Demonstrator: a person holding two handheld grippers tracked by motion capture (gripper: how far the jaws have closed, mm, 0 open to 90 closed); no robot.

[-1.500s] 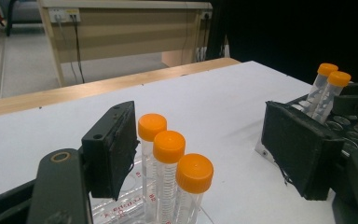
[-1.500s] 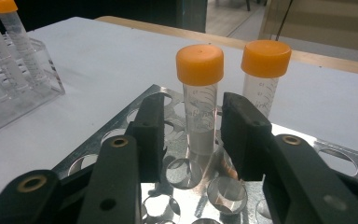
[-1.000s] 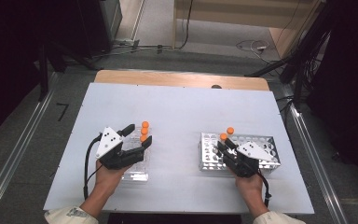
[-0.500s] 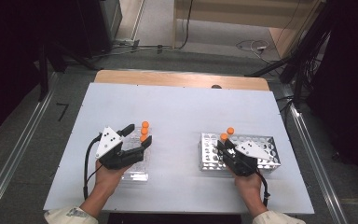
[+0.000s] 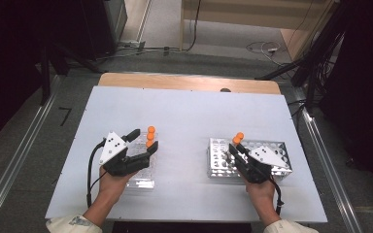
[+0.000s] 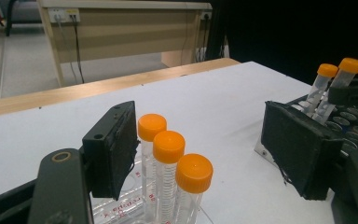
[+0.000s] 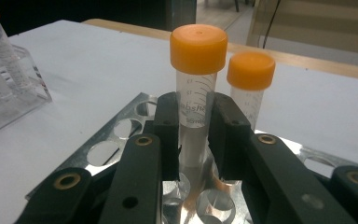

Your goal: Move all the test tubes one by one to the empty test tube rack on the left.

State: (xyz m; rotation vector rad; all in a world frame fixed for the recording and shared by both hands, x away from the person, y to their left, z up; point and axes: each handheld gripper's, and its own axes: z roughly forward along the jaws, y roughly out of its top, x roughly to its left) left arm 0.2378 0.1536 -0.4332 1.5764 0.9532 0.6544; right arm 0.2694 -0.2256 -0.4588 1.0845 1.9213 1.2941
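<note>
Three clear tubes with orange caps (image 6: 168, 144) stand in a row in a clear plastic rack (image 5: 141, 178) at the table's left. My left gripper (image 5: 144, 140) is open around them, its jaws apart on either side, the left jaw close to the row (image 6: 193, 128). On the right, my right gripper (image 7: 193, 109) is shut on an upright orange-capped tube (image 7: 198, 51) that stands in a metal rack (image 5: 278, 146); its jaws have just been closing on that tube. A second capped tube (image 7: 251, 71) stands just behind it.
The white table (image 5: 189, 116) has a wooden strip along its far edge. The metal rack (image 7: 105, 150) has several vacant holes. In the right gripper view the clear rack (image 7: 14, 95) sits far left. Cables trail from both grippers toward the person's forearms.
</note>
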